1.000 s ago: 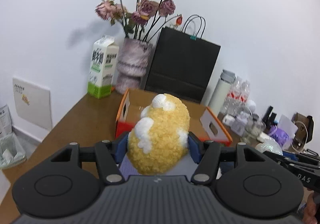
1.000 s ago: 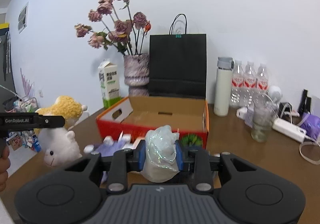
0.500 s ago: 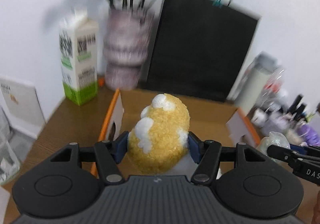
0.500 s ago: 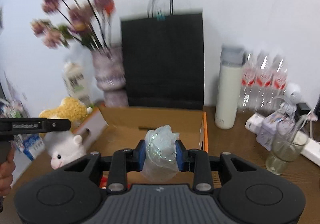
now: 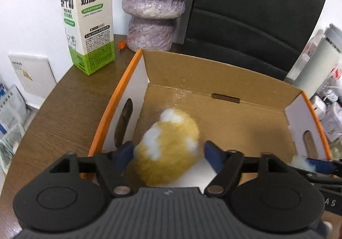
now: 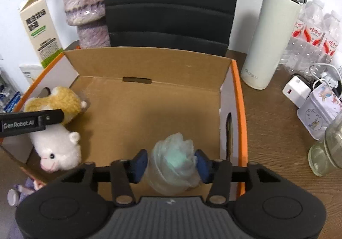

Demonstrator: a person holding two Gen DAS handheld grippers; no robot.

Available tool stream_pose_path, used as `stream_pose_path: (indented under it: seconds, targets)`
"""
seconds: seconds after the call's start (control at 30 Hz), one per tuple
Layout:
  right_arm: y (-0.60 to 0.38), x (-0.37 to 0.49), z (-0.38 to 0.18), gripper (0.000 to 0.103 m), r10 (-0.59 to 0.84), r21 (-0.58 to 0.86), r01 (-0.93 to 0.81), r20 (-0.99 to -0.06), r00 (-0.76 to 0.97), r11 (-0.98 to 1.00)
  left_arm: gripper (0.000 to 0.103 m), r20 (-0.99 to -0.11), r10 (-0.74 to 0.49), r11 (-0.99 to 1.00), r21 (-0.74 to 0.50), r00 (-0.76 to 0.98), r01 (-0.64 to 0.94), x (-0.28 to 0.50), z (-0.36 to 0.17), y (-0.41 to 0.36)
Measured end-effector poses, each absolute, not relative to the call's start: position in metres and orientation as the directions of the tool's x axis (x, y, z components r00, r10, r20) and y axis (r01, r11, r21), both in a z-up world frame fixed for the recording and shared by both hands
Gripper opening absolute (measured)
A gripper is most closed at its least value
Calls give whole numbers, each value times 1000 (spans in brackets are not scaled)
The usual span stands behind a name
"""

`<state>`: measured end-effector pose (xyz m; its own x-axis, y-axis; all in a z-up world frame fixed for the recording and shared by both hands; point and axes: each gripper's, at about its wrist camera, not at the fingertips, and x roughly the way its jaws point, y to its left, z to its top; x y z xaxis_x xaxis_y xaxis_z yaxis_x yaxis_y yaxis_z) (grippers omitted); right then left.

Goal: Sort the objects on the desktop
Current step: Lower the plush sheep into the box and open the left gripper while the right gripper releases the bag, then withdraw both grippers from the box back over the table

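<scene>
Both grippers (image 5: 168,153) (image 6: 171,163) opening, toys apparently released.

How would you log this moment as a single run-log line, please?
left gripper: just opened, plush toy released over cardboard box | right gripper: just opening, plastic wad between pads, over box

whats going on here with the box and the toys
A person with a gripper in each hand is sorting things into the cardboard box. The left gripper has just been opening around the plush alpaca over the box; the right gripper has been opening around a crumpled clear plastic wrap.
</scene>
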<state>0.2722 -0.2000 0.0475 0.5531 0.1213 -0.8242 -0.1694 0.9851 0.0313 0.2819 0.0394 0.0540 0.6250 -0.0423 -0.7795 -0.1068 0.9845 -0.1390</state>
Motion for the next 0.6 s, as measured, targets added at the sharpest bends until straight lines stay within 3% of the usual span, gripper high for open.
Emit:
stream_pose_path:
  seconds: [0.1, 0.17, 0.4, 0.6]
  targets:
    - [-203, 263, 59, 69, 132, 40, -170, -806, 577, 985, 86, -767, -53, 988, -132, 639, -77, 273, 68, 41]
    - [-206, 255, 69, 72, 126, 40, -155, -788, 602, 987, 89, -758, -57, 990, -129, 649, -64, 264, 77, 42]
    - [-213, 225, 90, 75, 151, 76, -143, -750, 644, 987, 101, -753, -65, 991, -126, 655, -47, 225, 92, 44]
    - [-227, 168, 92, 75, 155, 86, -132, -691, 706, 988, 101, -741, -67, 994, -110, 669, -22, 171, 88, 47]
